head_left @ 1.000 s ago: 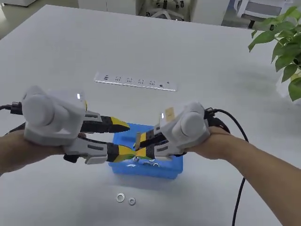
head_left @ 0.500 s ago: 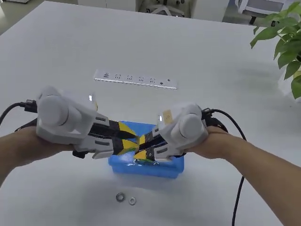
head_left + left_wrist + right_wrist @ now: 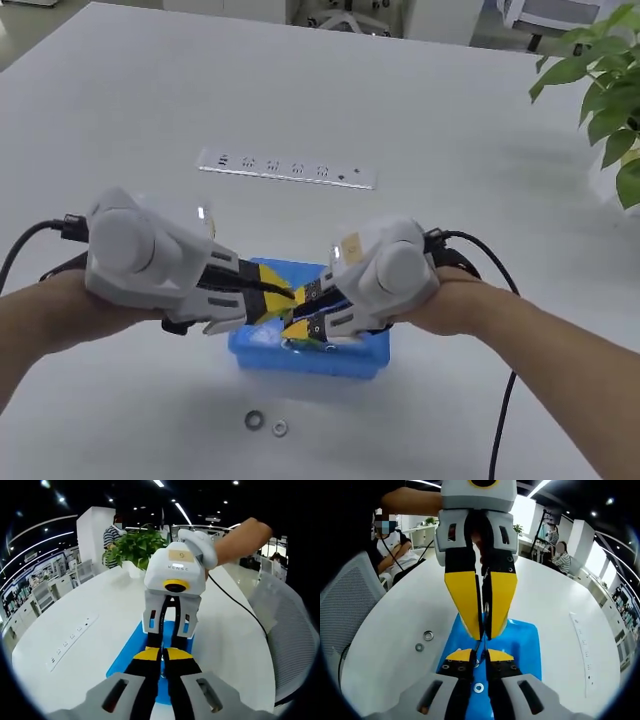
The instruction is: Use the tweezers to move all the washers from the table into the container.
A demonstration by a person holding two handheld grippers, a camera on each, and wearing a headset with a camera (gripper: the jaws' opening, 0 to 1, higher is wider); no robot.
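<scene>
Washers (image 3: 255, 420): two silver rings side by side on bench (image 3: 450, 120) near blue container (image 3: 352, 356); left gripper (image 3: 278, 291), right gripper (image 3: 302, 314) fingers clenched.

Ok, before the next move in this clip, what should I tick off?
1. Grip on the tweezers: a thin strip sits between the shut fingers of the left gripper. Ok.
2. Hold of the right gripper on them: its fingers are close together. Cannot tell.
3. Washer at the tweezer tips: cannot tell.
4. The container is open below both grippers: ok.
5. One washer lies inside the container: ok.
6. The table cleared: not ok, two washers lie beside the container.
</scene>
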